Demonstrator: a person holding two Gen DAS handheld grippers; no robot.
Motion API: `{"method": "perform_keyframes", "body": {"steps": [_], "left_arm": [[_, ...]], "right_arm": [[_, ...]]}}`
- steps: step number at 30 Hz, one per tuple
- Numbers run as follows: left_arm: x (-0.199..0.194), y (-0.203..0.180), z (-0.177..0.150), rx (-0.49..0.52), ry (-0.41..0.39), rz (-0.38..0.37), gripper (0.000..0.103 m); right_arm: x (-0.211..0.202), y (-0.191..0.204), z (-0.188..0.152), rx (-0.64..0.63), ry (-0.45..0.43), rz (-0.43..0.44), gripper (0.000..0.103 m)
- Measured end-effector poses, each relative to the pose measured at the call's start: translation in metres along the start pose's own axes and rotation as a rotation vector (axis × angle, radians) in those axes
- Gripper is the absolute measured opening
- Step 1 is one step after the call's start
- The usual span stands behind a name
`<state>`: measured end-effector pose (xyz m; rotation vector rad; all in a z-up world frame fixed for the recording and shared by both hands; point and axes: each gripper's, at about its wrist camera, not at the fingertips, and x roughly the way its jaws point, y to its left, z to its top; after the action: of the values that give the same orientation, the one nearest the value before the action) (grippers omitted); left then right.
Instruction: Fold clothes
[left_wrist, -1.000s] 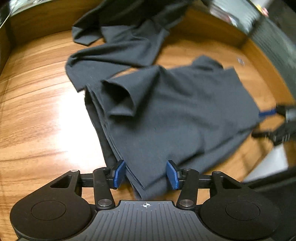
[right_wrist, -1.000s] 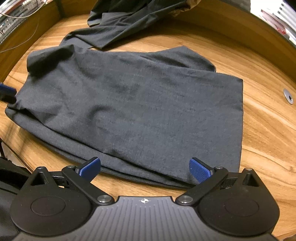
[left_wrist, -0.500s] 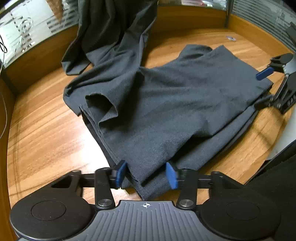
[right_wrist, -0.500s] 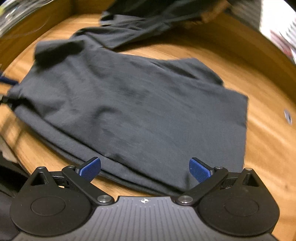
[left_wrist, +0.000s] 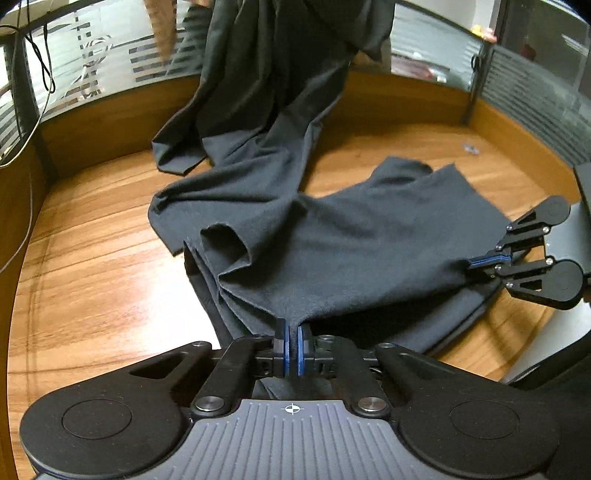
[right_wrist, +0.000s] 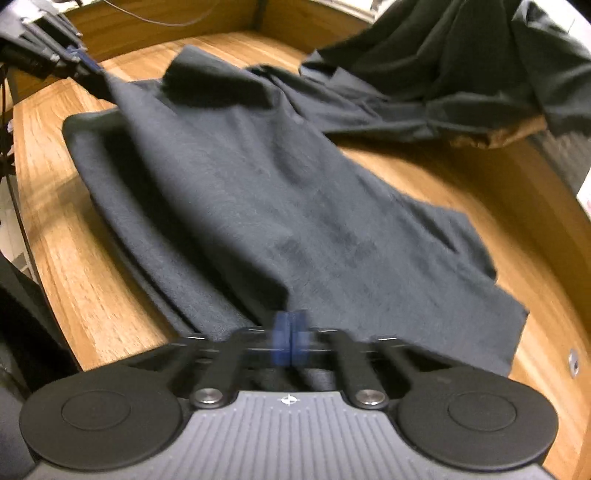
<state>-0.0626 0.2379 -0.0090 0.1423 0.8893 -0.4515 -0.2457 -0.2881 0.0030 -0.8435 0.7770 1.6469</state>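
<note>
Left wrist view, left tool (left_wrist: 291, 345) now clamped on dark garment (left_wrist: 351, 251) (earlier open), right tool (right_wrist: 291, 338) likewise, near edge lifted.

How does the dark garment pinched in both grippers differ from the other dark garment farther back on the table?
The held garment lies mostly flat in layers on the wooden table; the far garment is rumpled and drapes upward off it. The held garment is pinched by the left gripper and right gripper; the far garment is ungripped. Both are dark grey fabric.

Wooden table (left_wrist: 92, 280): dark grey garment (left_wrist: 351, 251) spread flat, second dark garment (left_wrist: 229, 184) beyond.
</note>
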Motion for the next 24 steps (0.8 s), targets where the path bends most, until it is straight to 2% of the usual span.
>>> {"method": "perform_keyframes", "body": {"steps": [3,6,7,8,10,12,13,15,17,19,20,24], "left_arm": [[-0.003,0.001,-0.002,0.001,0.02,-0.02,0.006],[0.012,0.001,-0.013,-0.011,0.103,-0.034,0.009],[0.02,0.001,-0.017,-0.019,0.136,-0.036,0.016],[0.024,0.002,-0.021,-0.034,0.15,-0.026,0.019],[0.022,0.008,-0.023,-0.085,0.141,-0.031,0.022],[0.015,0.014,-0.023,-0.134,0.121,-0.037,0.026],[0.01,0.018,-0.022,-0.159,0.106,-0.041,0.027],[0.001,0.028,-0.016,-0.236,0.088,-0.056,0.03],[-0.005,0.039,-0.007,-0.316,0.067,-0.063,0.032],[-0.009,0.046,0.003,-0.366,0.034,-0.069,0.035],[-0.011,0.049,0.009,-0.39,0.018,-0.073,0.039],[0.004,0.045,0.033,-0.376,-0.019,-0.104,0.045]], "right_arm": [[-0.02,-0.006,0.001,0.004,-0.019,0.004,0.001],[-0.029,-0.006,-0.002,-0.01,0.006,0.034,0.002],[-0.026,-0.006,-0.004,-0.014,0.025,0.047,0.002],[-0.023,-0.005,-0.006,-0.018,0.045,0.059,0.006],[-0.018,-0.006,-0.009,-0.002,0.07,0.082,0.018],[-0.02,-0.011,-0.009,0.036,0.063,0.09,0.049],[-0.023,-0.014,-0.009,0.055,0.053,0.097,0.056],[-0.033,-0.024,-0.01,0.108,0.017,0.125,0.076],[-0.039,-0.033,-0.011,0.155,0.011,0.126,0.085],[-0.045,-0.043,-0.014,0.195,0.019,0.117,0.087],[-0.047,-0.048,-0.015,0.215,0.023,0.112,0.089],[-0.04,-0.069,-0.019,0.29,0.058,0.084,0.093]]}}
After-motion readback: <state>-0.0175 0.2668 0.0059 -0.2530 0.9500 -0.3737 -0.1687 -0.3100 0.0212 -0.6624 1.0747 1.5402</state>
